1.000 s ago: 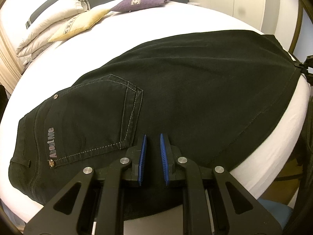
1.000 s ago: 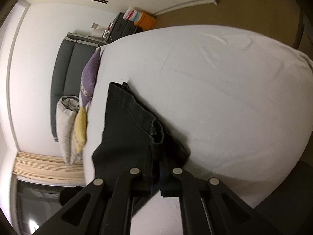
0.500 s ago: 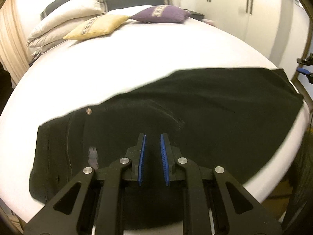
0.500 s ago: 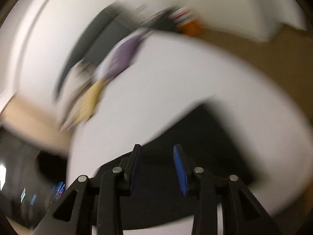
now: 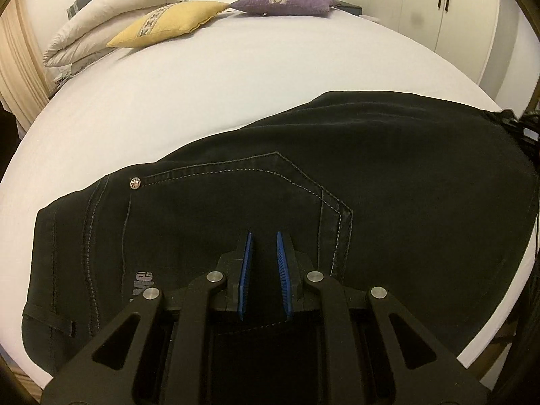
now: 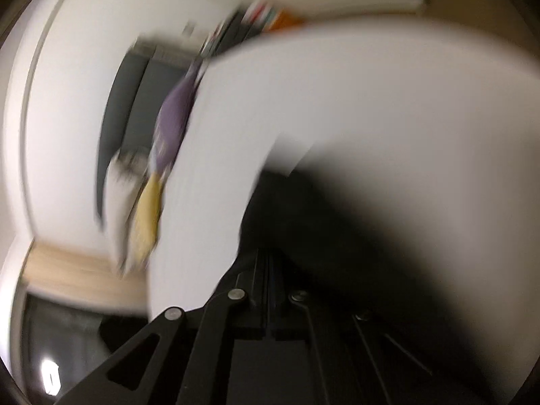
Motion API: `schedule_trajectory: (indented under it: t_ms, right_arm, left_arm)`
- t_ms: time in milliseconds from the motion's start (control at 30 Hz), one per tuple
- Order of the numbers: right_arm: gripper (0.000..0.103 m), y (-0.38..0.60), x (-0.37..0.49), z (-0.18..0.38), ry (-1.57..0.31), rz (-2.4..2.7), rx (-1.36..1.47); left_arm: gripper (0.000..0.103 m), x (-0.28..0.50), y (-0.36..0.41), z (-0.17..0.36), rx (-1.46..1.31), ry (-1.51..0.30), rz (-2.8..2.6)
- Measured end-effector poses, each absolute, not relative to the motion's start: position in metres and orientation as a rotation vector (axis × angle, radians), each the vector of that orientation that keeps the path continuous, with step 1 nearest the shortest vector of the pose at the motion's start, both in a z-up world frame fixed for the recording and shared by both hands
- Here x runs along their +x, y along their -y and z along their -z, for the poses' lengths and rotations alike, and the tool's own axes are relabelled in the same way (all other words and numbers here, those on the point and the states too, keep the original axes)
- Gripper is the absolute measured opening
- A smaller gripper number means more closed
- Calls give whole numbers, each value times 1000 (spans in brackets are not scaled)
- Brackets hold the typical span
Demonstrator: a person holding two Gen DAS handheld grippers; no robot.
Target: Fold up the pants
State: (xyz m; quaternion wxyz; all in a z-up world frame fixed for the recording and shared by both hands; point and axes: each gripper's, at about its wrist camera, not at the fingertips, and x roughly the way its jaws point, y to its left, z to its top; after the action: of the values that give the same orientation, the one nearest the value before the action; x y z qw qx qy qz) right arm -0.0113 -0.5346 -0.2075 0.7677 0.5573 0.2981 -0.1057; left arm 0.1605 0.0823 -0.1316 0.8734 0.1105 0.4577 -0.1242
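Black jeans (image 5: 388,182) lie flat on the white bed (image 5: 236,77), back pocket up, waistband at the left, legs running right. My left gripper (image 5: 263,256) hovers low over the pocket area, its blue pads a small gap apart with nothing between them. In the blurred right wrist view, my right gripper (image 6: 270,270) has its fingers pressed together at the edge of the dark jeans cloth (image 6: 337,236). The blur hides whether cloth is pinched between them.
A yellow cushion (image 5: 168,23), a purple cushion (image 5: 287,0) and white pillows (image 5: 111,13) lie at the head of the bed. White wardrobe doors (image 5: 438,6) stand at the far right. The bed's near edge runs under the jeans.
The right gripper let go of the leg end, opened, and now shows its fingers together again while moving fast. The left gripper moved in closer and lower over the back pocket.
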Motion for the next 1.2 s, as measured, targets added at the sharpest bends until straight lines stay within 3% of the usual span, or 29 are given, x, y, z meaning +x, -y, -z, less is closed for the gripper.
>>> schedule_trajectory:
  t_ms: [100,200,267,333,400,467,533,567,600,667,767,900,1000,1100,1200]
  right_arm:
    - [0,571,-54,200,-621,453,1170]
    - [9,581,-88,175,-579,488,1167]
    - [18,563,-102,148,-536,351,1127]
    - [40,532,-101,132,-521,170,1104]
    - [49,493,-96,128,-540,-15,1082]
    - [50,457,-84,142,-610,-154,1082]
    - [48,449,-77,175,-713,-100,1109]
    - [32,452,-79,197,-777,-31,1136]
    - [0,458,-86,209,-784,5,1158]
    - [0,480,-110,222,-731,18,1262]
    - [0,500,-139,199,-739,141,1180]
    - [20,495,-147,154,-722,151,1072]
    - [51,469,-122,124,-687,97,1005]
    - [55,474,-116,128,-713,111,1023]
    - [52,468,-121,174,-830,205,1087]
  left_arm:
    - [15,155,-82,131,226,-956,248]
    - [15,145,-82,127,215,-949,238]
    - [15,138,-81,122,197,-928,251]
    - [15,130,-79,119,190,-904,250]
    - [15,125,-76,119,168,-898,254]
    - [15,123,-69,127,179,-926,249]
    - [15,118,-65,131,201,-913,234]
    - [15,116,-64,132,203,-912,231]
    - [15,114,-65,132,201,-917,231]
    - [15,109,-69,133,189,-928,238]
    - [15,97,-80,136,157,-924,252]
    - [15,82,-89,137,150,-925,247]
    - [15,78,-100,137,109,-941,243]
    - [15,78,-112,137,66,-958,247]
    - [15,77,-122,139,33,-964,255]
